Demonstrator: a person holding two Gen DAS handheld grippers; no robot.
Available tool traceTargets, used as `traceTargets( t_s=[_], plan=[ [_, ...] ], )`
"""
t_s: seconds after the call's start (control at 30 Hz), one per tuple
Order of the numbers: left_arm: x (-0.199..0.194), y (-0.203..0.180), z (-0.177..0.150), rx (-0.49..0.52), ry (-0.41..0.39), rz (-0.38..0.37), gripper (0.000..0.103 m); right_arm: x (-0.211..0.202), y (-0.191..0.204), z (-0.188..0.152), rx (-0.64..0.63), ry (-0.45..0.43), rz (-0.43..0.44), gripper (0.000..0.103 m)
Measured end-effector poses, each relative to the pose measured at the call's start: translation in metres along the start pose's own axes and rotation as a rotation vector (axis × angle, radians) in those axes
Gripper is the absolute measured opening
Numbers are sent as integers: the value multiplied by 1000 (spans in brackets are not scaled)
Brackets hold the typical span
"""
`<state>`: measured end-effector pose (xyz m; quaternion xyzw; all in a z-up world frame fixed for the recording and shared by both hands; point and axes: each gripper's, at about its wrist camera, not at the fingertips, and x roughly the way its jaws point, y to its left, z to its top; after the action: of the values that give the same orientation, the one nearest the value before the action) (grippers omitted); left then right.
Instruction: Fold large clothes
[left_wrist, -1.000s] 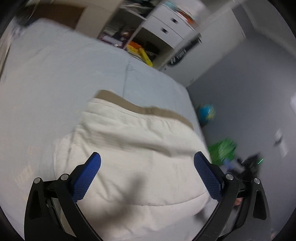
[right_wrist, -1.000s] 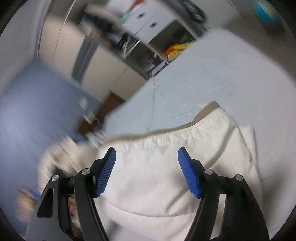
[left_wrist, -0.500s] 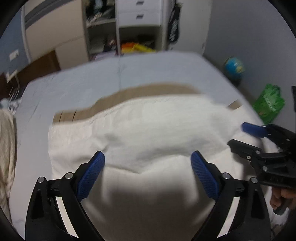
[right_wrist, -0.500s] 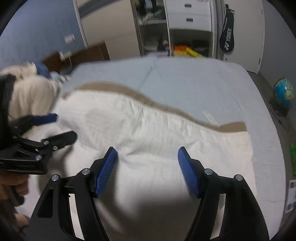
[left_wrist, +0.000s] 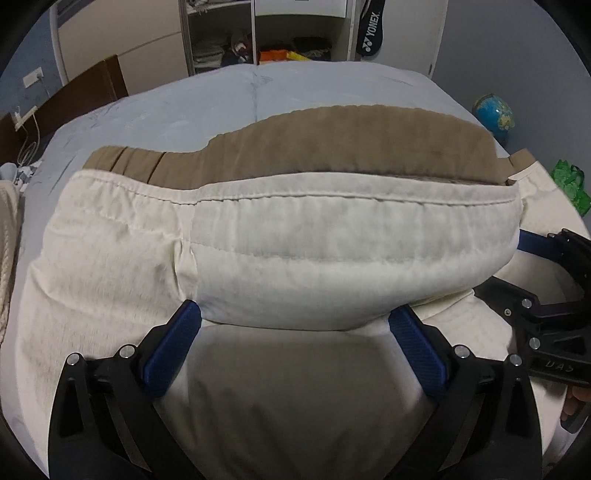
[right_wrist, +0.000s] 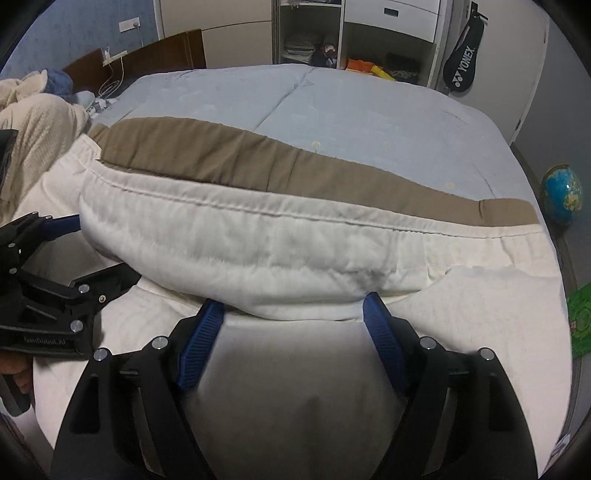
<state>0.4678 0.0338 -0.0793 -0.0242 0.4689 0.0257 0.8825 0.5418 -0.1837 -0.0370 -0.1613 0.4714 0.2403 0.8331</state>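
The cream garment (left_wrist: 295, 251) lies on the bed (right_wrist: 369, 110), one fold already laid over toward the tan band (left_wrist: 332, 144); further folds look due — both tools, left tool (left_wrist: 295, 325) and right tool (right_wrist: 291, 314), stand apart at the fold's near edge, the right's jaws having just widened, gripping nothing.

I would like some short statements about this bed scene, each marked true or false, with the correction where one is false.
1. The cream cloth lies on a brown cloth. True.
2. The left gripper holds a fold of cloth tight. False: its fingers stand open.
3. A globe stands beside the bed. True.
4. The right gripper is shut. False: its fingers are apart, with nothing pinched.
5. The bed sheet is red. False: it is pale blue.
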Motion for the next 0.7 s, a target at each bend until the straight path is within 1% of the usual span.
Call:
traceTargets(
  t_s=[0.13,0.33,0.7],
  plan=[
    [1,-4,-9,3,-8,13,98,10,5,-6,-8,-2,-21,75],
    [5,-7,-10,5,-12,31,98,18,10,-9,-17,0,-43,75],
    [9,-10,-16,8,-13,42,98,29,11,-8,-19,10,-40,76]
  ],
)
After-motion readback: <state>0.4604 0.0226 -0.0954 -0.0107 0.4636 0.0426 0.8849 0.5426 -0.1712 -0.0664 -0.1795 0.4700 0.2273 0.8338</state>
